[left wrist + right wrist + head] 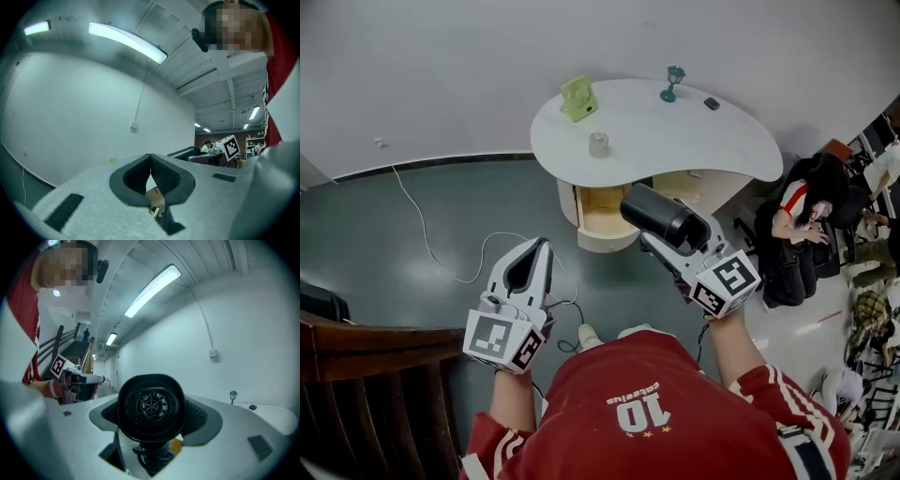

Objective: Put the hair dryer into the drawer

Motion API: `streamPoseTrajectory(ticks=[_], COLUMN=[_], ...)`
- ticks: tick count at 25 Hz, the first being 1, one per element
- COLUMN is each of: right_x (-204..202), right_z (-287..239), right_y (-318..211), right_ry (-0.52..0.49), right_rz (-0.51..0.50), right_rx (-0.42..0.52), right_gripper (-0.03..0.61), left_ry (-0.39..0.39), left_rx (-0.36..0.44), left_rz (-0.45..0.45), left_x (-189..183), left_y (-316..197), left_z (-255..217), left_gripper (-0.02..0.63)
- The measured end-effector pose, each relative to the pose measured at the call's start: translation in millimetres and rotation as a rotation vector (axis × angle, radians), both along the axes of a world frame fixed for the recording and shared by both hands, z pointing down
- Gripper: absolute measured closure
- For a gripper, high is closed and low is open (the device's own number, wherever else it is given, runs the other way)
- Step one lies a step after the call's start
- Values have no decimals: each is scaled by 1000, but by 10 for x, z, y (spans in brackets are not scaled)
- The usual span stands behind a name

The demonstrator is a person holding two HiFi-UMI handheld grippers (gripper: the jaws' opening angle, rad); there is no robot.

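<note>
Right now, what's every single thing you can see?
table: 1, white, by the wall
drawer: 1, pale wood inside, open under the table
green box: 1, green, on the table, back left
cup: 1, grey, on the table, front
mini lamp: 1, teal, on the table, back
dark bit: 1, black, right of the mini lamp
hair dryer: 1, black, held in front of the drawer
cable: 1, white, on the floor, left
seated person: 1, red and white top, far right
shirt: 1, red, bottom
left claw: 1, white, shut, empty
right claw: 1, white, shut on the hair dryer
</note>
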State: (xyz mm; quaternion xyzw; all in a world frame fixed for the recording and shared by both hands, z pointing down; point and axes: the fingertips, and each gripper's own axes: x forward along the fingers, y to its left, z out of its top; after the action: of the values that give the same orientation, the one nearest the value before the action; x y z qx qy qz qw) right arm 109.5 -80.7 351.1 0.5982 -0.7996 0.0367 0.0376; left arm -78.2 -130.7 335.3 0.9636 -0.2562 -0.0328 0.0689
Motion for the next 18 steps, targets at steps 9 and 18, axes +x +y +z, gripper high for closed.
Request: streamPoseTrajectory(ticks=[9,18], right_x=[71,190], right_z=[387,866], right_y=[-345,-860], right_ry=[31,29], right_rz=[-38,-180], right_rx=[-47,-66], right_gripper=[227,227], left_ry=[-19,-77], left_rx=[-23,-31], left_rz=[-7,-63], left_x=[83,350], left_y=[-145,-459], left_z=[227,263], left_gripper=[615,615])
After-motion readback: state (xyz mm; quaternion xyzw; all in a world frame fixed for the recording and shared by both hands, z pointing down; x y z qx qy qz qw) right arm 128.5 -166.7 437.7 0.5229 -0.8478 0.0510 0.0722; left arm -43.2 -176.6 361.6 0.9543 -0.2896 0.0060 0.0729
